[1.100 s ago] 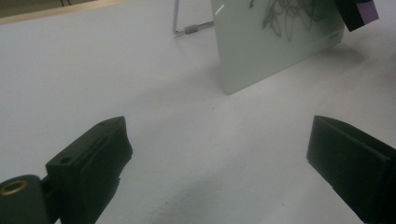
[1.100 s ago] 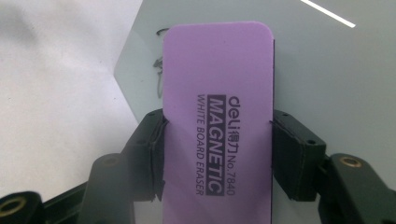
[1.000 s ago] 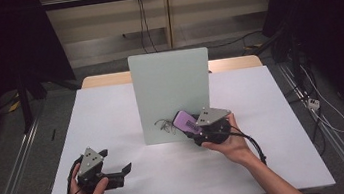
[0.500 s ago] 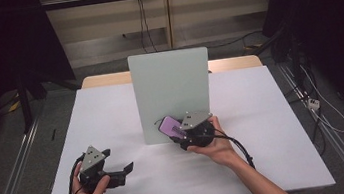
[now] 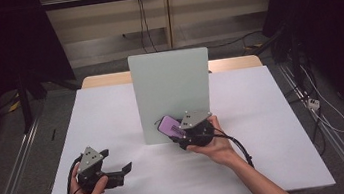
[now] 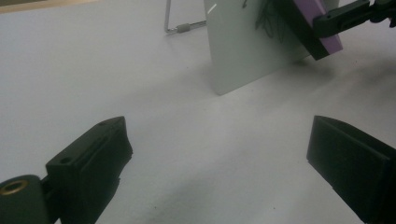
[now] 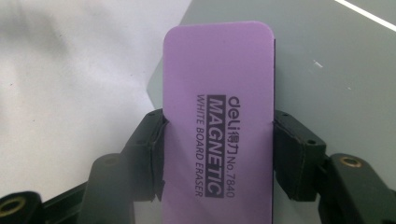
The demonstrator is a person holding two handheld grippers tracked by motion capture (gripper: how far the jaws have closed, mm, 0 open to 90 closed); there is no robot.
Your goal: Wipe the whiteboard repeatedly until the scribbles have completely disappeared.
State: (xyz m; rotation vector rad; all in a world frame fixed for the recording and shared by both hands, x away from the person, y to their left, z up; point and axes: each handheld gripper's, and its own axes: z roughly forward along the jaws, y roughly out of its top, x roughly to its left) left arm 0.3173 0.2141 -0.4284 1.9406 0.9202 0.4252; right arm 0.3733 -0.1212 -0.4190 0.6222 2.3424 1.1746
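Note:
A purple magnetic whiteboard eraser is clamped by its long sides between the jaws of my right gripper. The eraser rests against the lower front face of a pale upright whiteboard standing at the middle of the table. Black scribbles mark the board just beside the eraser. My left gripper lies low near the table's front left, held in a hand, its jaws wide apart with nothing between them; its fingers frame bare table.
The white table stretches to both sides of the board. A wire stand leg props the board from behind. Cables trail on the floor at the right, and a metal rail runs along the left.
My right gripper has carried the eraser leftward across the board's lower face, then stopped. The left gripper has stayed where it was.

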